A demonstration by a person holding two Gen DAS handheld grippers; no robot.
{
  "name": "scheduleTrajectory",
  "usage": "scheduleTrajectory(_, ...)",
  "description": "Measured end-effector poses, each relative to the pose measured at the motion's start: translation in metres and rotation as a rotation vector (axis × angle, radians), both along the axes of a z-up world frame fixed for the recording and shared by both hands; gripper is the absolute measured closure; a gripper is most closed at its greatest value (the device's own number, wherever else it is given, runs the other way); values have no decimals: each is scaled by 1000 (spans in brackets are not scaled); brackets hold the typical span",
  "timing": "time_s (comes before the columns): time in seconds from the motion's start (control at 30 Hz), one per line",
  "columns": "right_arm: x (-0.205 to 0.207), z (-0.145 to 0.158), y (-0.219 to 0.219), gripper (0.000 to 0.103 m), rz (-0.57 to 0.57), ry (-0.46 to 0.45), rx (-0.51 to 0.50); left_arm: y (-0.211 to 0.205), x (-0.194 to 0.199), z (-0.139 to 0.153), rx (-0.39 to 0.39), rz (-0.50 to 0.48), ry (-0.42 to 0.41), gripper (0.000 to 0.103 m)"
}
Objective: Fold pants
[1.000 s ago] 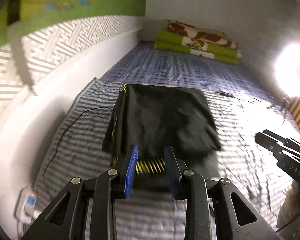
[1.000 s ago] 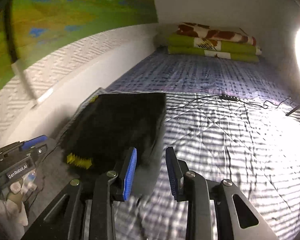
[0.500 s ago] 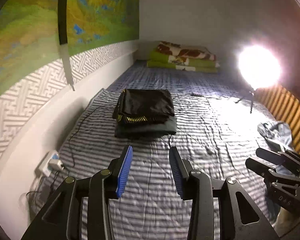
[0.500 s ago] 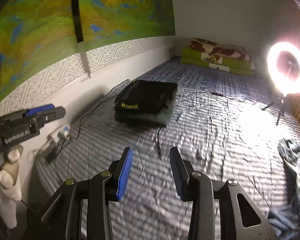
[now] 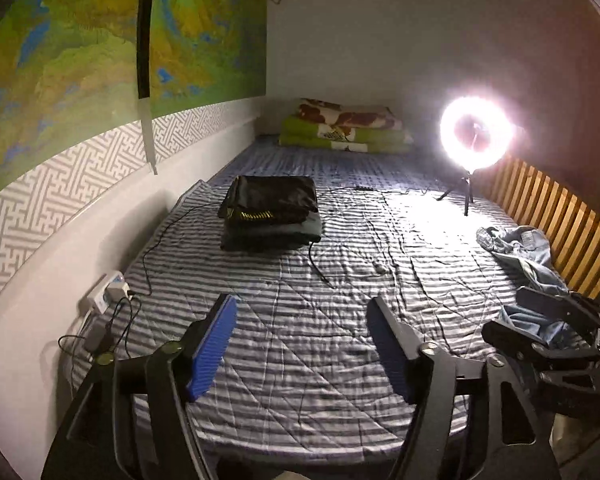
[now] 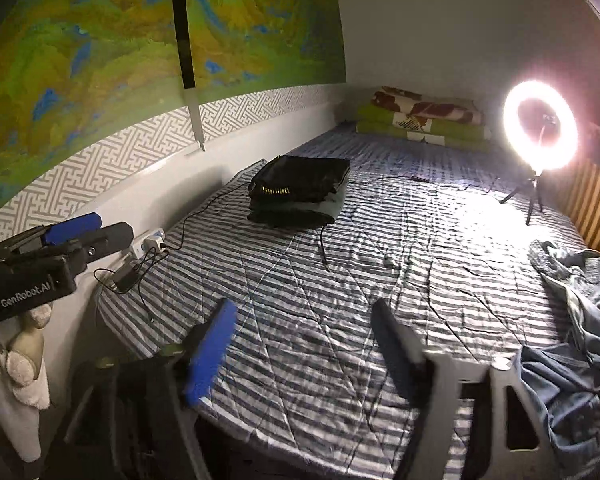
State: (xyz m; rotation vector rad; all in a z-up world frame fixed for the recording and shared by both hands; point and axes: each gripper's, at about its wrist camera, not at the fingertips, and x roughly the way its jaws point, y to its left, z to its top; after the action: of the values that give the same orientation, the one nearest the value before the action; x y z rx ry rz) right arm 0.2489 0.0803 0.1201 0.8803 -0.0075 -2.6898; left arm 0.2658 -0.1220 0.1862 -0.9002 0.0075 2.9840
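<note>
A stack of folded dark pants [image 5: 272, 214] [image 6: 300, 194] lies on the striped bed near the left wall, the top pair black with a yellow-patterned waistband. Crumpled blue jeans [image 5: 528, 256] [image 6: 576, 320] lie unfolded at the bed's right edge. My left gripper [image 5: 300, 344] hangs wide open over the near end of the bed, nothing between its blue pads. My right gripper [image 6: 300, 344] is also wide open and empty, blurred; it shows in the left wrist view as a dark body [image 5: 540, 340] just in front of the jeans.
A lit ring light on a tripod [image 5: 476, 140] [image 6: 540, 128] stands at the far right. Folded green blankets [image 5: 348, 130] sit at the bed's head. A power strip [image 5: 108, 296] with cables lies by the left wall. Wooden slats [image 5: 552, 216] line the right side.
Both grippers have pulled back from the folded black pants to the near end of the bed and opened wider. The stack now lies untouched.
</note>
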Motion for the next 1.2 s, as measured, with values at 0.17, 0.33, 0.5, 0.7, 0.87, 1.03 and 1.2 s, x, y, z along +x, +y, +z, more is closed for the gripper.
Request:
scheduleTrajectory(0.17,29,-14,-5,31,-5,21,35,6,18,-20,8,25,-12,24)
scheduleTrajectory(0.33,35,-32,-6,30,0,-26,2,-2,20,-45,37,53,-69,21)
scheduleTrajectory(0.5,41,-55,3,30,-65,-54,-10,-9,22,-64,0,96,-88,19)
scheduleTrajectory(0.7,42,-78,2,30,-62,-129,-21,-10,24,-82,17,79,-133,18)
scheduleTrajectory(0.87,45,-66,-3,30,-58,-81,-11,-7,21,-84,19,76,-133,18)
scheduleTrajectory(1.03,42,-62,-6,30,-56,-67,-23,-7,16,-85,8,68,-137,17)
scheduleTrajectory(1.2,40,-67,-8,30,-55,-87,-11,-5,13,-85,11,66,-130,15)
